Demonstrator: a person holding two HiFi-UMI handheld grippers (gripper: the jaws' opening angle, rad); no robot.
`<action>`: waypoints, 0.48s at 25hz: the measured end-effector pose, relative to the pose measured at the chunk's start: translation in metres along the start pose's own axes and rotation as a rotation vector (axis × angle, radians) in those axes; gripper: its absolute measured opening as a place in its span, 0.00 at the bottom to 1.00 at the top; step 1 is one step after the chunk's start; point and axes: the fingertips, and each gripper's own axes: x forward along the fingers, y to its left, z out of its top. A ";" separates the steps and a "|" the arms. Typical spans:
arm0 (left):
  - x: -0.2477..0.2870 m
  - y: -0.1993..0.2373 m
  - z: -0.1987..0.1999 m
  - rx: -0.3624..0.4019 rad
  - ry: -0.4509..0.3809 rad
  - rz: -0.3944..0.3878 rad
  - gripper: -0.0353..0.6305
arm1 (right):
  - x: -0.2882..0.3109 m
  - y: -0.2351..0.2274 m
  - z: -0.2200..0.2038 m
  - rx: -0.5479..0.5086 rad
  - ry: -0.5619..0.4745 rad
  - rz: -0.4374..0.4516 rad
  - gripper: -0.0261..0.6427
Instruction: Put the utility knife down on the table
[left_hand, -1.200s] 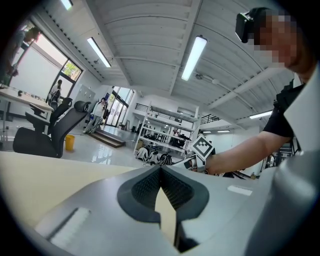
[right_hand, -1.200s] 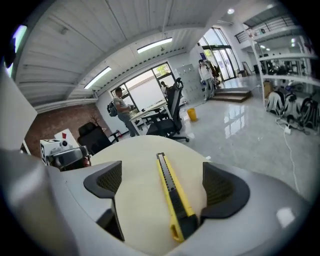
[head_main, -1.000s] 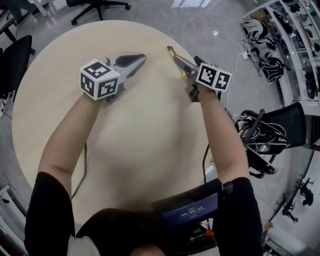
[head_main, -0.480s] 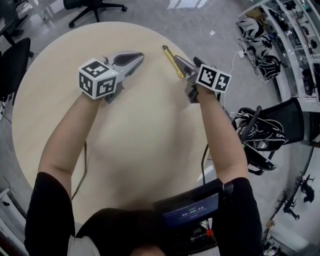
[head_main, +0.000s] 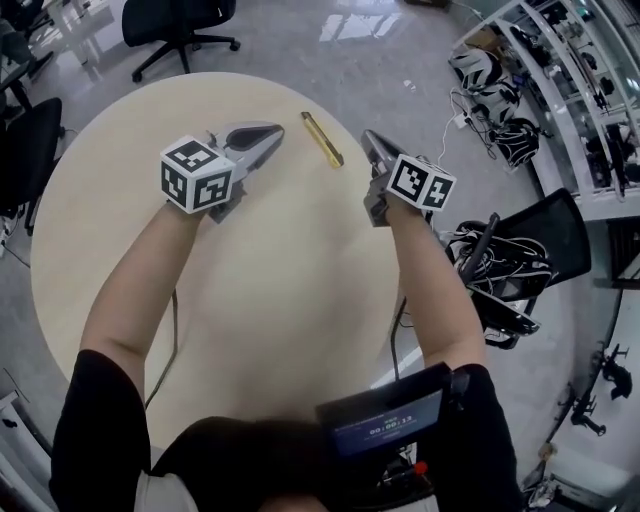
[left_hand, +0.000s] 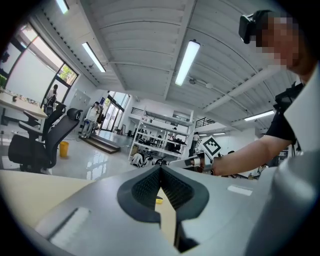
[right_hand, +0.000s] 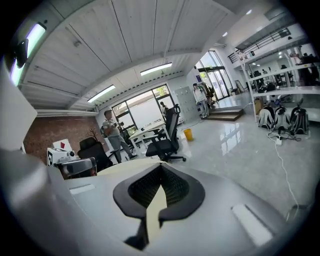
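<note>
The yellow utility knife lies flat on the round beige table, near its far edge, touched by nothing. My right gripper hovers just right of the knife, its jaws closing together with nothing between them. My left gripper hangs left of the knife, shut and empty too. In the left gripper view the pads meet, and a bit of the yellow knife shows below them. In the right gripper view the pads meet over the tabletop.
Black office chairs stand beyond the table, at its left and at its right. Shelving with gear lines the far right. A cable hangs off the table's near left edge.
The knife was at the right gripper's tips; now it lies alone on the table. The right gripper has drawn back and up and shut. The left gripper has risen a little.
</note>
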 end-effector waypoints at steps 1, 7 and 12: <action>-0.002 -0.007 0.006 0.007 -0.003 -0.006 0.05 | -0.009 0.003 0.005 0.000 -0.010 0.000 0.06; -0.022 -0.053 0.057 0.057 -0.033 -0.031 0.05 | -0.076 0.030 0.018 0.009 -0.047 0.010 0.06; -0.036 -0.112 0.076 0.077 -0.038 -0.080 0.05 | -0.153 0.051 0.023 0.010 -0.073 0.006 0.06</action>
